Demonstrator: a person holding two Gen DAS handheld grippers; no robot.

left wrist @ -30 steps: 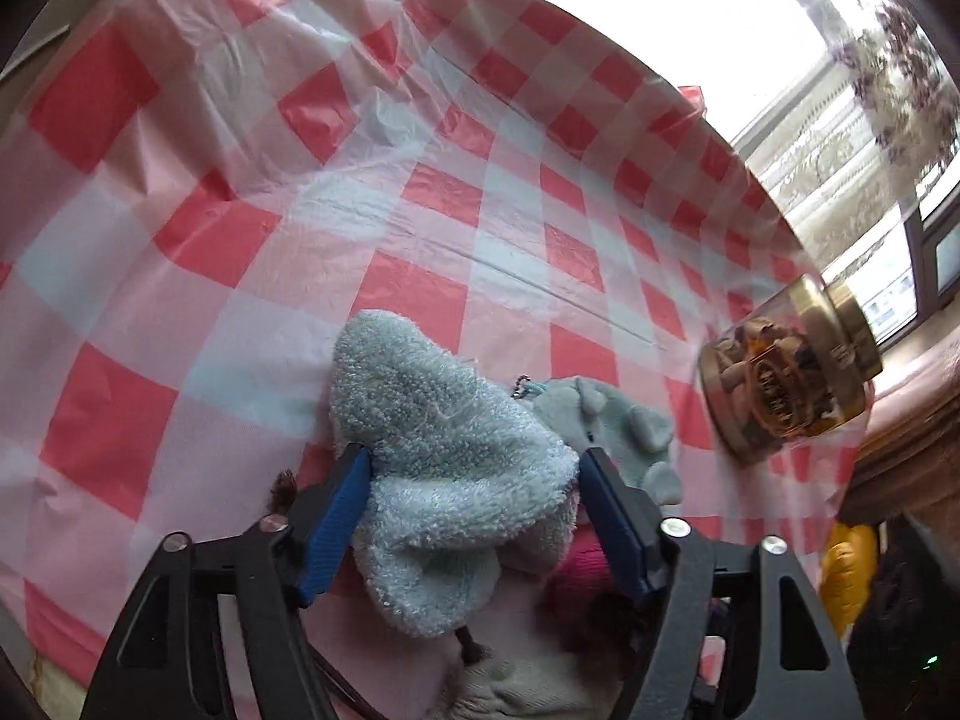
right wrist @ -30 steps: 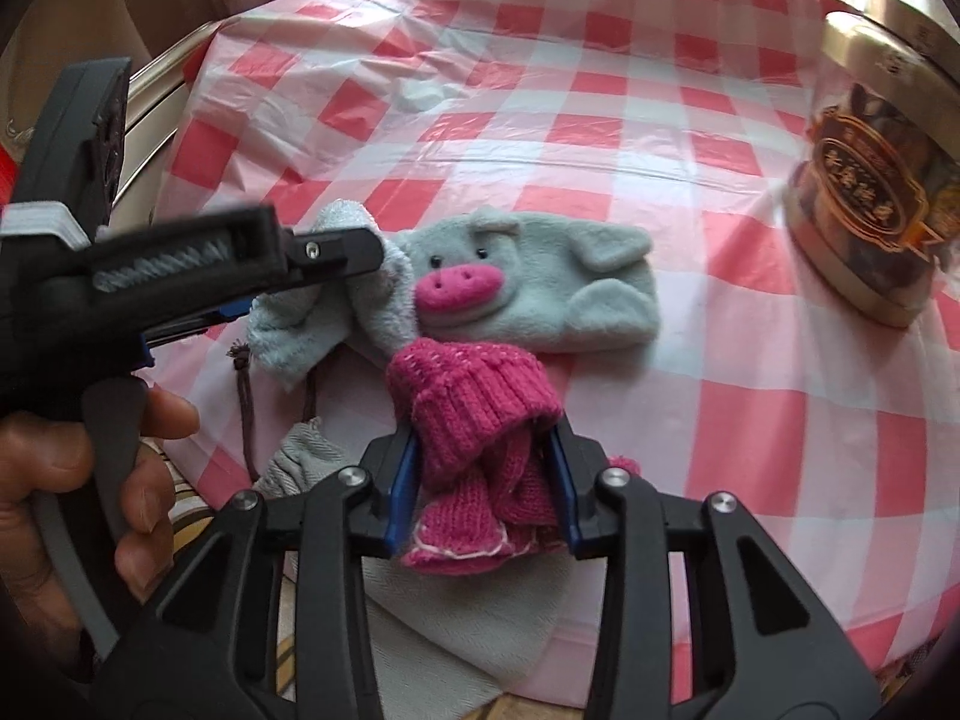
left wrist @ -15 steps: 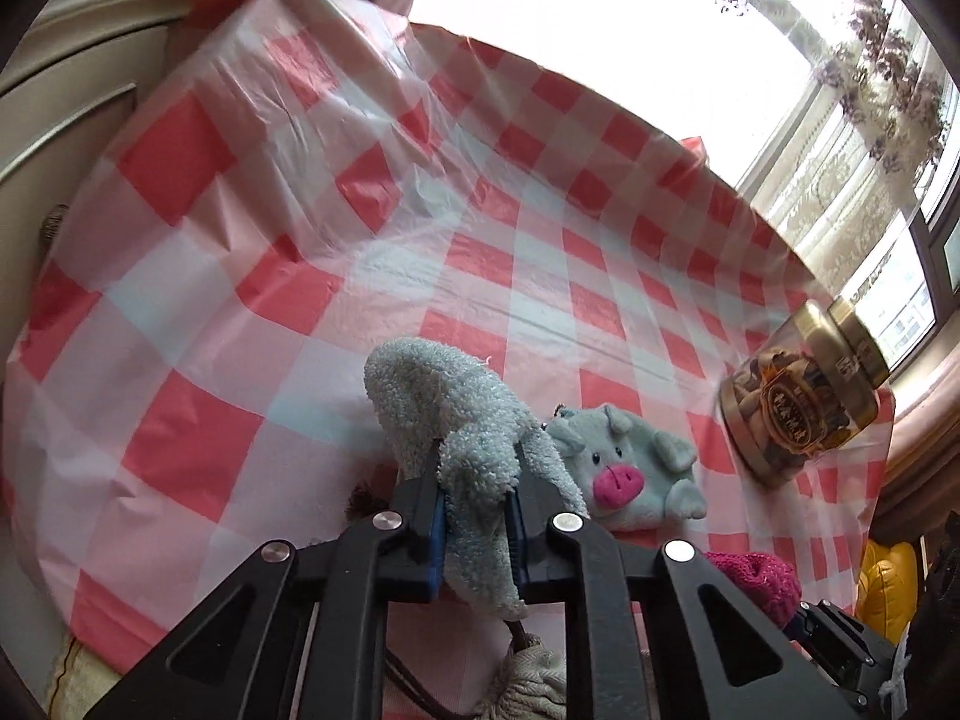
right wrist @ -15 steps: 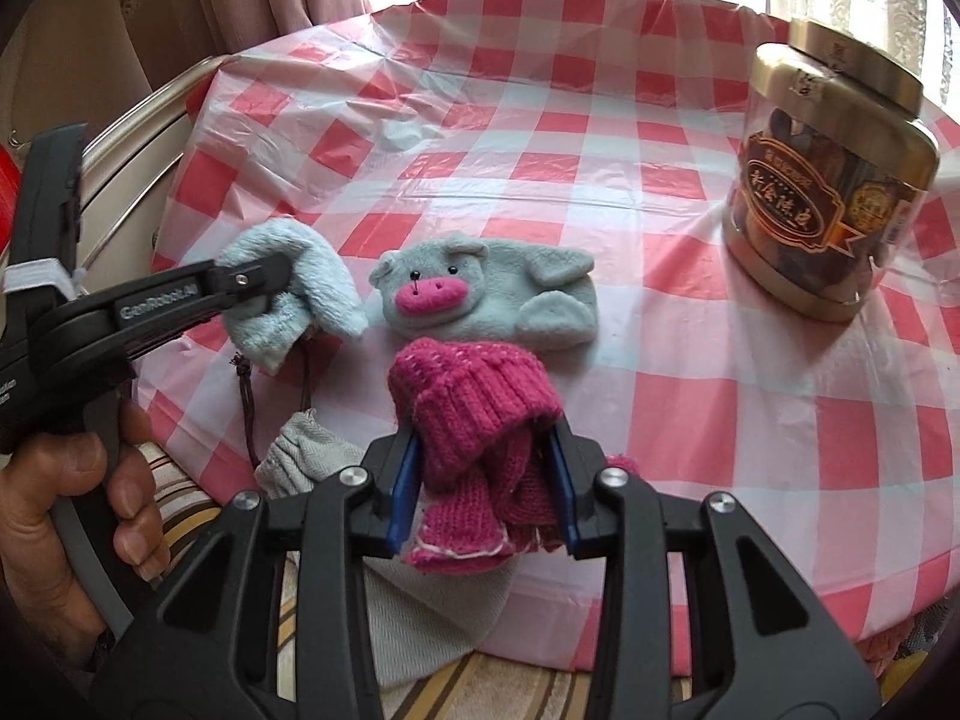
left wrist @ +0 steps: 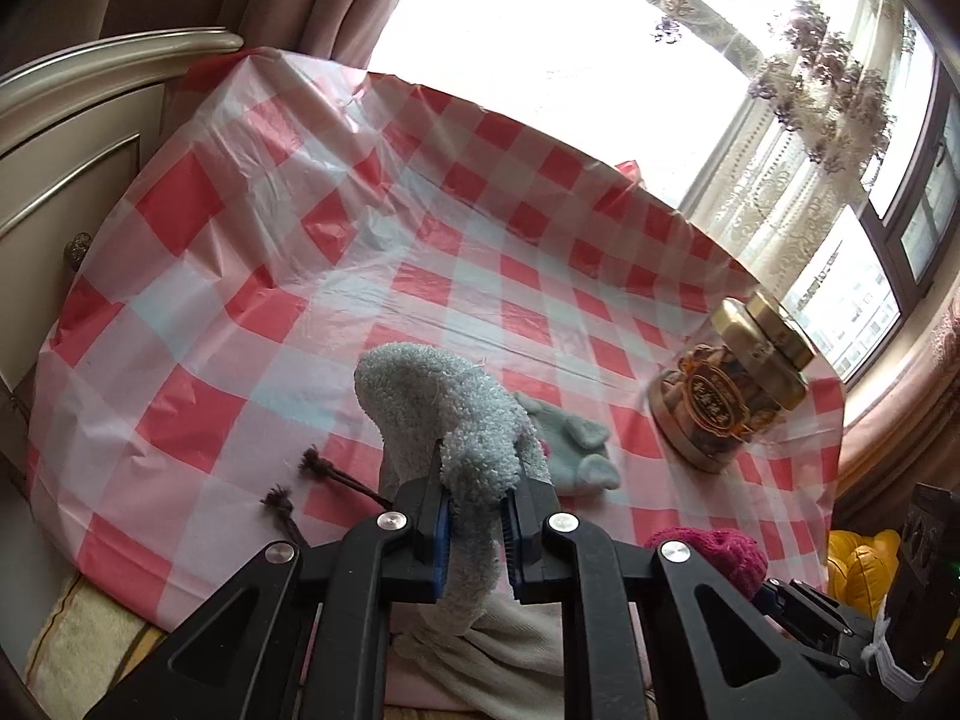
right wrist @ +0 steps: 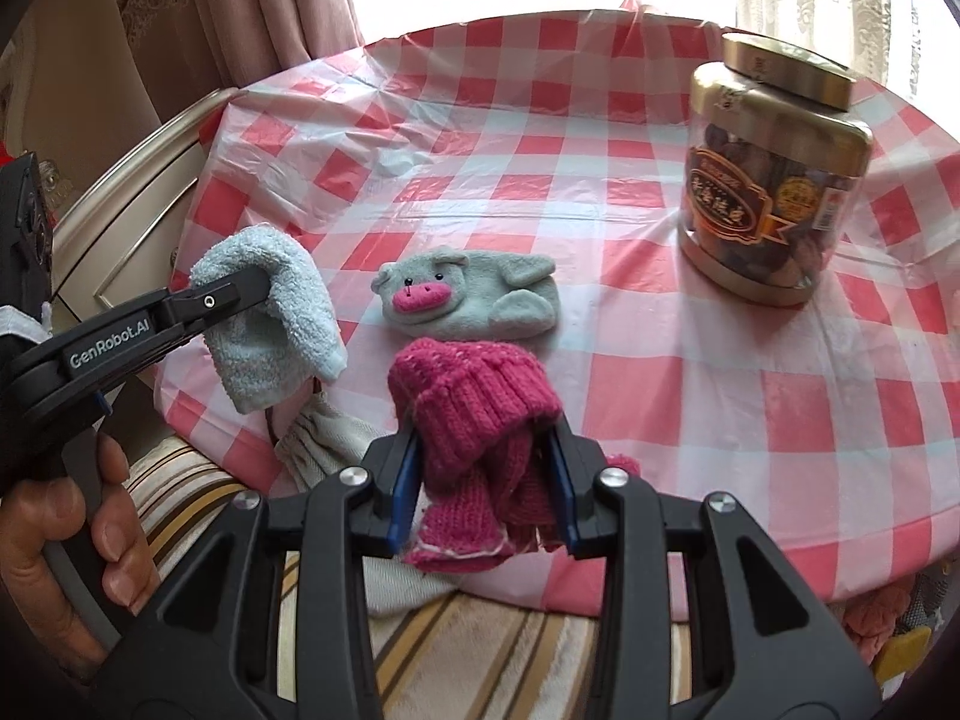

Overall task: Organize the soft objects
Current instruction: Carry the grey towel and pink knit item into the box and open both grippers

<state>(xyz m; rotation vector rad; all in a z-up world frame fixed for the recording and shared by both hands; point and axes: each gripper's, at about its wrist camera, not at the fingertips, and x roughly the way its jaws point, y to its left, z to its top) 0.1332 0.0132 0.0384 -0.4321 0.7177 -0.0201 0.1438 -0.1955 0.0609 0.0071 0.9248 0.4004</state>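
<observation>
Daylight floods from the blown-out window (left wrist: 540, 54) behind the surface; fisheye bends the edges, corners vignetted dark, focus sharp

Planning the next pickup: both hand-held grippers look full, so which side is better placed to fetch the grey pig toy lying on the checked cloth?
Probably right. The right hand-held gripper, shut on the pink knit, hangs just before the pig toy; the left hand-held gripper, holding the fluffy blue sock, sits off to its side.

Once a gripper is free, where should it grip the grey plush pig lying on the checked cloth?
Grip the grey plush pig across its narrow mid-body, coming from above. It lies flat with its long axis across the view, its pink snout facing up; the limbs look too floppy to hold.
</observation>
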